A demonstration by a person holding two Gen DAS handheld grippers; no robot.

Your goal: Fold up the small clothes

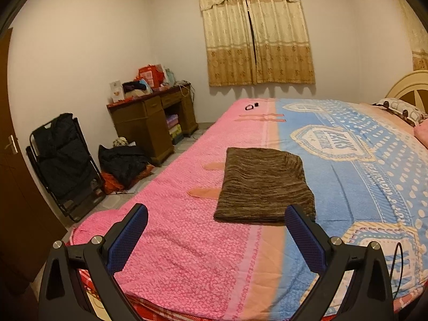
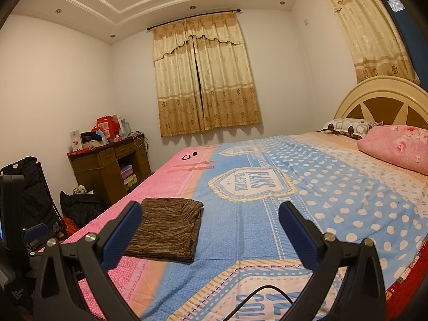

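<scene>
A brown knitted garment (image 1: 263,184), folded into a flat rectangle, is seen lying on the bed cover (image 1: 187,230), across the line where the pink part meets the blue part. The left gripper (image 1: 216,214) is held above the near edge of the bed with its blue-padded jaws spread wide and nothing between them; the garment is just beyond its fingertips. The right gripper (image 2: 210,211) is likewise released and empty, with the garment ahead and to its left. A black cable (image 2: 256,298) is noted on the cover below it. A pink pillow (image 2: 396,147) is recorded near the headboard (image 2: 385,99).
</scene>
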